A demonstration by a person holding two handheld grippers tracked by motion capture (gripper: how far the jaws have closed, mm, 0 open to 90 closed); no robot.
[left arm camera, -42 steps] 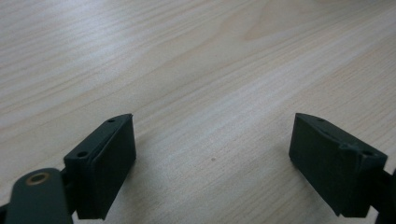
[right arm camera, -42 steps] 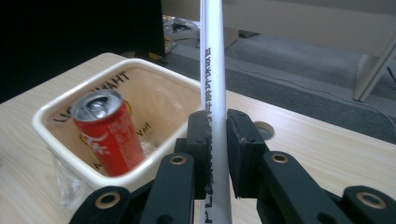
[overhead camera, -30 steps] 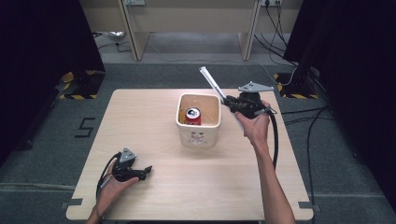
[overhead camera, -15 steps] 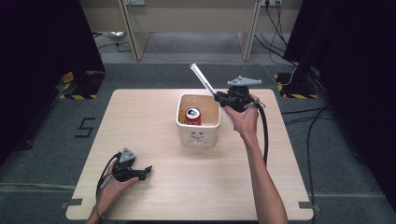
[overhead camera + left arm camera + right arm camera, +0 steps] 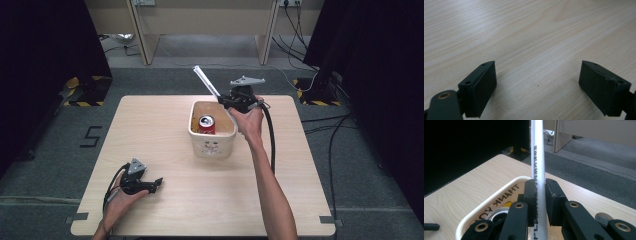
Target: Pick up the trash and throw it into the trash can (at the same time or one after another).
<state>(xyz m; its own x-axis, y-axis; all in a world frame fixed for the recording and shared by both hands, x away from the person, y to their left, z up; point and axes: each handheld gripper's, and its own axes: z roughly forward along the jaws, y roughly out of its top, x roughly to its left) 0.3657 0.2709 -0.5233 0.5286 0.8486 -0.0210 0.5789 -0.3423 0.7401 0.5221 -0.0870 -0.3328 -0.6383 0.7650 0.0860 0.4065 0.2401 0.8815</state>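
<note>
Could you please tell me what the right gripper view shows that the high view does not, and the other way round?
The right gripper view shows black printed lettering along the white tube and THANK on the inside of the bin's rim. The high view shows the whole table, the left gripper resting open near its front edge, the dark floor with a 5 marked on it, and the red of the can. Both show the right gripper shut on the tube above the cream bin holding the can.
</note>
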